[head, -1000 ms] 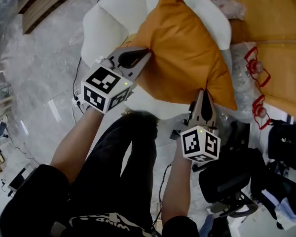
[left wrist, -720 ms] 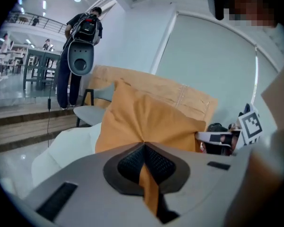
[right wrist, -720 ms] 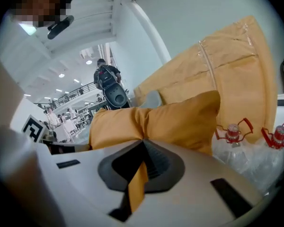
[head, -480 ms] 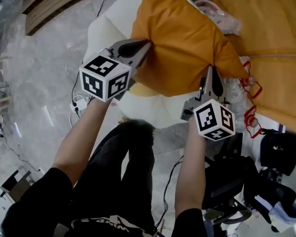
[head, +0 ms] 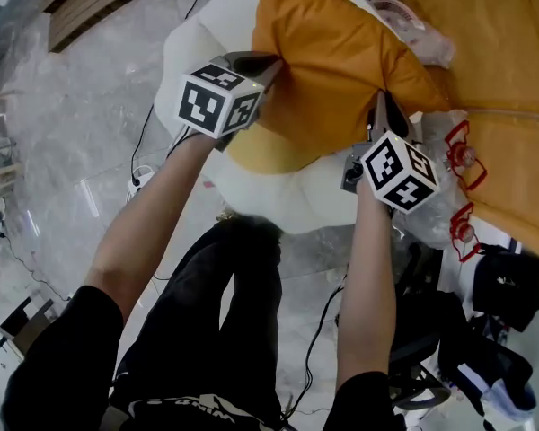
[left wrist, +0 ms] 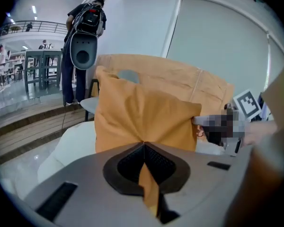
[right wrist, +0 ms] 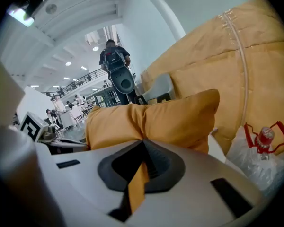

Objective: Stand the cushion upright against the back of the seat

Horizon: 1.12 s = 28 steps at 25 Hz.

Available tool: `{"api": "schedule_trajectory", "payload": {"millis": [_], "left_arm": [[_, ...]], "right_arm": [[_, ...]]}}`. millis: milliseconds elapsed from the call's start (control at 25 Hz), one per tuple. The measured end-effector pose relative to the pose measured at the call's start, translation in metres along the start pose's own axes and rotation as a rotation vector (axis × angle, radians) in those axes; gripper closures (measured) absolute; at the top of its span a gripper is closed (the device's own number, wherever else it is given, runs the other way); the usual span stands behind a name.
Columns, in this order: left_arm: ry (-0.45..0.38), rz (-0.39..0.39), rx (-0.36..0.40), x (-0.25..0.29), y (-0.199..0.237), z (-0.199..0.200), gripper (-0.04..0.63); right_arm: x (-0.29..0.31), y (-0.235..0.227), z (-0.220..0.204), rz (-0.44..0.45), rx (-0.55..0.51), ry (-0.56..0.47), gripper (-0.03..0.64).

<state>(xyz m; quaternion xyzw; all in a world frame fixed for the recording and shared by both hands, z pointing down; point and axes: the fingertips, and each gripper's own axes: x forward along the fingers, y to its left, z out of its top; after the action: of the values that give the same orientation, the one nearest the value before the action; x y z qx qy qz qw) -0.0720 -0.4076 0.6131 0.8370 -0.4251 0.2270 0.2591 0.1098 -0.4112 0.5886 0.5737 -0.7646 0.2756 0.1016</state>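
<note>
cushion (head: 341,61) hangs by thin fabric folds pinched in the left gripper (head: 266,62) and right gripper (head: 380,108), so a slipping fold could flop it off the seat (head: 278,200).

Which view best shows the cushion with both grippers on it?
Head view: it shows the cushion over the white seat, left gripper and right gripper each shut on its near edge. Each gripper view shows one face and its own pinch clearly.

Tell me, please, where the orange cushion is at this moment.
In the head view the orange cushion is top centre, over the white seat, pinched at its near edge by the left gripper and the right gripper.
</note>
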Motion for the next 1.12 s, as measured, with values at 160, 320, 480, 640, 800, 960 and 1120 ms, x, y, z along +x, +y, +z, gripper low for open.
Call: {"api": "schedule_trajectory", "payload": {"millis": [160, 320, 480, 640, 800, 960, 1120], "left_arm": [[0.003, 0.017, -0.003, 0.015, 0.010, -0.001, 0.586], [0.020, 0.052, 0.064, 0.025, 0.015, 0.001, 0.564], [0.019, 0.054, 0.102, 0.025, 0.012, 0.000, 0.483], [0.006, 0.051, 0.113, 0.022, 0.007, -0.004, 0.440], [0.005, 0.043, 0.117, 0.016, 0.001, -0.007, 0.436], [-0.011, 0.037, 0.101, 0.007, -0.002, -0.008, 0.411], [-0.018, 0.021, 0.099, -0.003, -0.010, -0.007, 0.393]], "right_arm": [[0.015, -0.005, -0.003, -0.007, -0.032, 0.008, 0.592], [0.023, -0.012, -0.002, -0.059, -0.074, 0.011, 0.591], [0.018, -0.010, -0.001, -0.074, -0.126, -0.001, 0.578], [0.012, -0.008, -0.001, -0.072, -0.122, -0.008, 0.566], [0.001, -0.007, -0.004, -0.081, -0.129, -0.001, 0.549], [-0.009, -0.008, -0.009, -0.113, -0.145, 0.012, 0.534], [-0.019, -0.005, -0.007, -0.133, -0.146, -0.006, 0.486]]}}
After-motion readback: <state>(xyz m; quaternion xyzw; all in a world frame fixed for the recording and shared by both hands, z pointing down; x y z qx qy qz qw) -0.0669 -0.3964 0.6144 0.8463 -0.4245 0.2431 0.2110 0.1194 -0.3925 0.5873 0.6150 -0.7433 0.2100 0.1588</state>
